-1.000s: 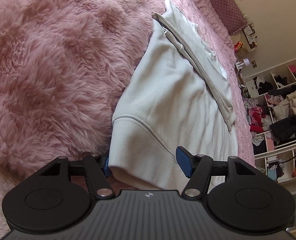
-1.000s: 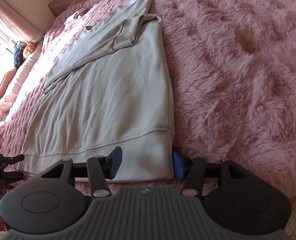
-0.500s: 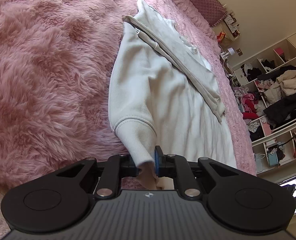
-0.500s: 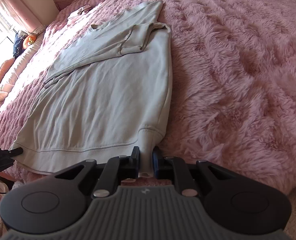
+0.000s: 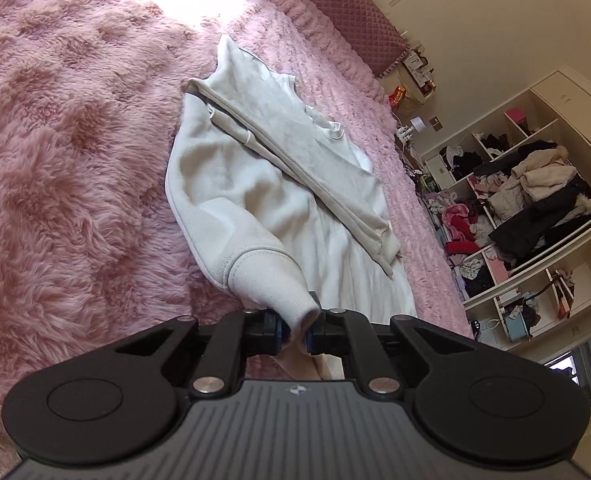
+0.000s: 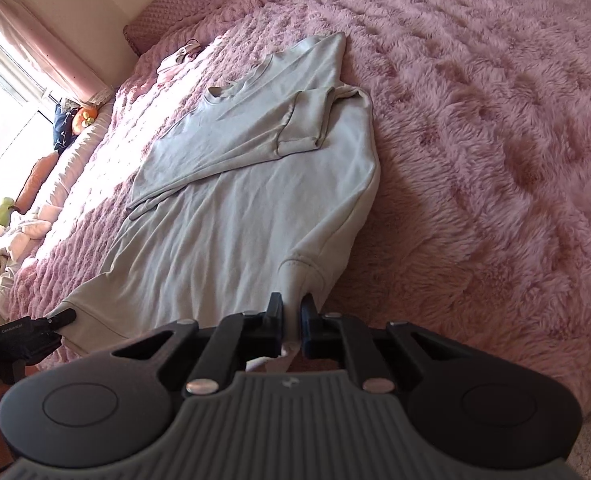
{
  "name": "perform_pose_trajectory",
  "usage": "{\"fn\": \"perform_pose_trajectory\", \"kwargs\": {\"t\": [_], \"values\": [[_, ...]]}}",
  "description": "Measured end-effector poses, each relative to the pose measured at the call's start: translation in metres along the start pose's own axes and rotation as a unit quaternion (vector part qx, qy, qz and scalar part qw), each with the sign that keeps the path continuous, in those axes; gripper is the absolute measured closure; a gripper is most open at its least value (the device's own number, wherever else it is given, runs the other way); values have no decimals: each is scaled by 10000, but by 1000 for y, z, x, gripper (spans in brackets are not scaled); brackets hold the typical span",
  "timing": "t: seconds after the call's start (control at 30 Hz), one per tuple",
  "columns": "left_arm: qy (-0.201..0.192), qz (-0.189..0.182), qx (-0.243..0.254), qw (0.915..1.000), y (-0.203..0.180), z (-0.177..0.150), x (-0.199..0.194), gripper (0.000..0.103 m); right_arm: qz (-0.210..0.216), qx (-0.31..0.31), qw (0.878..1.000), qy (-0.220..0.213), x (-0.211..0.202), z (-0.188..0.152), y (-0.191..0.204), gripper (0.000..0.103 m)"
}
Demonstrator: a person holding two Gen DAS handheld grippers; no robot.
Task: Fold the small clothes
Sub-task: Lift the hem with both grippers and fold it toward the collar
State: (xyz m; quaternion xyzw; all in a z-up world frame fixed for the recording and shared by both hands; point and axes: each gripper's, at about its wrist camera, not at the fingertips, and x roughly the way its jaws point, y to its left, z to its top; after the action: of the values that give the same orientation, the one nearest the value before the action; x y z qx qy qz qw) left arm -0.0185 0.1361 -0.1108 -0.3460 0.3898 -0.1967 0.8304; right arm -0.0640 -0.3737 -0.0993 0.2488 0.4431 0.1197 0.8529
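A cream sweatshirt [image 5: 255,184] lies on a fluffy pink bedspread [image 5: 63,152], both sleeves folded across its chest. My left gripper [image 5: 295,330] is shut on the left corner of the ribbed hem and holds it lifted off the bed. In the right wrist view the sweatshirt [image 6: 239,200] spreads ahead of me, and my right gripper [image 6: 292,312] is shut on the right hem corner, raised a little. The left gripper [image 6: 61,316] shows at the far left, at the other hem corner.
The pink bedspread [image 6: 475,140] stretches wide to the right of the sweatshirt. A quilted pink headboard [image 5: 343,12] is at the far end. Open shelves stuffed with clothes [image 5: 527,208] stand beyond the bed. A window with pink curtains [image 6: 23,52] is at the left.
Both grippers went from open around the hem to shut on its corners. They have since lifted the hem and carried it forward, bunching the lower sweatshirt.
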Motion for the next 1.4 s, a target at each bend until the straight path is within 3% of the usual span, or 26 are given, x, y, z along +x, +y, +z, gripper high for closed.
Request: {"fn": "perform_pose_trajectory", "kwargs": {"t": [0.43, 0.63, 1.13, 1.4], "values": [[-155, -396, -37, 9991, -8, 47, 15, 93, 13, 5, 9986, -528, 5, 49, 12, 100], [-269, -392, 213, 9986, -18, 80, 31, 93, 8, 129, 9956, -930, 14, 84, 17, 101], [-737, -481, -95, 9961, -2, 202, 104, 93, -163, 32, 9886, -1494, 94, 211, 32, 101], [-749, -341, -97, 9966, 8, 253, 159, 93, -425, -109, 9858, -1623, 154, 277, 42, 101]]}}
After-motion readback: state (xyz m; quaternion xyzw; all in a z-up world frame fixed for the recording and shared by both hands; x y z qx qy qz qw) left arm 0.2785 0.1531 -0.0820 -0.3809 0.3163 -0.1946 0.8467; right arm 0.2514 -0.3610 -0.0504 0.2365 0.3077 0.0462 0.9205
